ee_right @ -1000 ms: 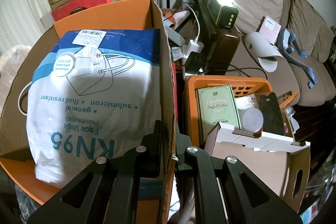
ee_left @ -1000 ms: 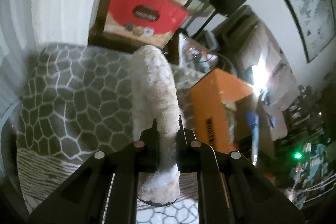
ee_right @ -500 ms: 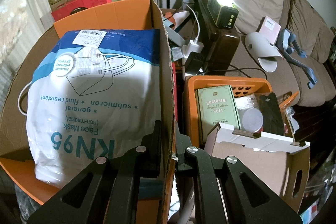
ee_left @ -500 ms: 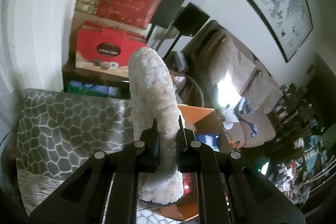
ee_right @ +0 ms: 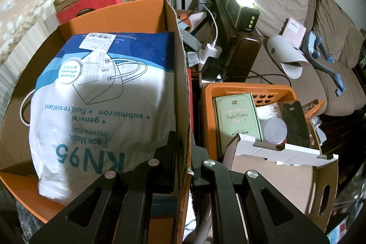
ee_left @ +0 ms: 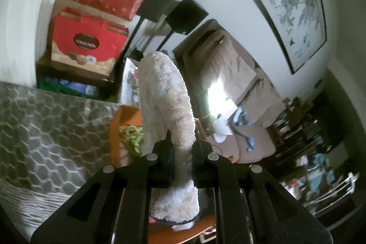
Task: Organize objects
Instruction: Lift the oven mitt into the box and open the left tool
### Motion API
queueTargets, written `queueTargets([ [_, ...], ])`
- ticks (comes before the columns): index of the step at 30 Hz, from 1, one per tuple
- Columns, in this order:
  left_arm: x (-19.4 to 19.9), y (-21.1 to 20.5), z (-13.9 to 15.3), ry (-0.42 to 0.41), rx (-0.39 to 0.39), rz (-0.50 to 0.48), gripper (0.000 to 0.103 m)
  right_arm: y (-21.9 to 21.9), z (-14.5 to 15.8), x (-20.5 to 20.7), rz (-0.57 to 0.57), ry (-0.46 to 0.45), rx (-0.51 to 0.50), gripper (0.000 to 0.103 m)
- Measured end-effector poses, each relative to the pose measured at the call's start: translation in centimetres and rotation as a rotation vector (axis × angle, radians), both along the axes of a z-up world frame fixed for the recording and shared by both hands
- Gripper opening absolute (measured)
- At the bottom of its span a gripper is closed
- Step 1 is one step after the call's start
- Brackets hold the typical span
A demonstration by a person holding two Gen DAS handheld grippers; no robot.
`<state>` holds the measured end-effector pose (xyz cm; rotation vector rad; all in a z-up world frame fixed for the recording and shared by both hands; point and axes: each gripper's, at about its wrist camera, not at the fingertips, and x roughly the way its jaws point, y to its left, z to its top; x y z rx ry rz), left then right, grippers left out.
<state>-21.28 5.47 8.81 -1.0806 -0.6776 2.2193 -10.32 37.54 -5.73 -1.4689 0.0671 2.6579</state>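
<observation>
The left gripper (ee_left: 181, 150) pinches a fluffy cream slipper (ee_left: 165, 104) at mid-length; it looks light, soft and floppy; the right gripper (ee_right: 183, 152) clamps the orange cardboard box (ee_right: 180, 74) wall, thin and stiff.

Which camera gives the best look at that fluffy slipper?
The left wrist view. There the slipper fills the centre, pinched between the left tongs, with its pile and dark sole edge visible. The right wrist view catches only a blurred fluffy patch at its upper left edge.
</observation>
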Motion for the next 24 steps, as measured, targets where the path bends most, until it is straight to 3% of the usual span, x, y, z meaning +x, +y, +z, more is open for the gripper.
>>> queueTargets([
  [15, -1.3, 3.8, -7.4, -0.153, 0.217, 0.074, 0.011, 0.1, 0.1, -0.1, 0.001, 0.000, 0.000, 0.008],
  [24, -1.2, 4.2, -10.8, -0.182, 0.181, 0.129, 0.011, 0.1, 0.0, 0.0, -0.001, -0.001, -0.001, 0.008],
])
